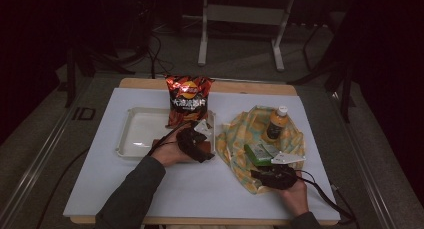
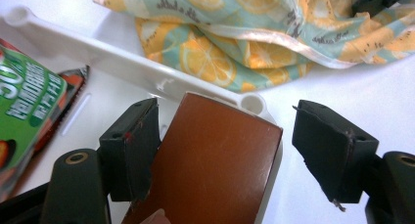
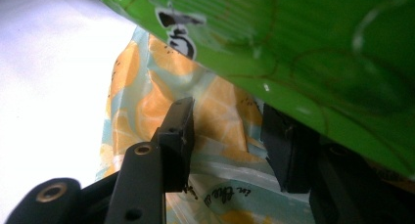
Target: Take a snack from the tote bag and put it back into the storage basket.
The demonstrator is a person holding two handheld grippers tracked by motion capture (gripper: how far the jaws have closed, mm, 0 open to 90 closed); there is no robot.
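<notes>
White plastic tray (image 1: 131, 139) sits just left of the lemon-print cloth (image 1: 240, 134); the left claw (image 2: 222, 150) gapes wide around a brown box (image 2: 210, 165) at the tray's corner. On that cloth, the right claw (image 3: 227, 141) stands open under a green packet (image 3: 303, 53), with a bottle (image 1: 276, 123) beyond.

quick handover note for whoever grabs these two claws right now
Left claw: open, jaws either side of a brown box at the white tray's corner; one pad looks to touch it, no squeeze.
Right claw: open, over the lemon-print cloth, right under a green packet; not gripping.
Red chip bag stands at the tray's back edge; orange bottle sits on the cloth.
Done: cannot tell.
Left: probably grip the box and the packet.
</notes>
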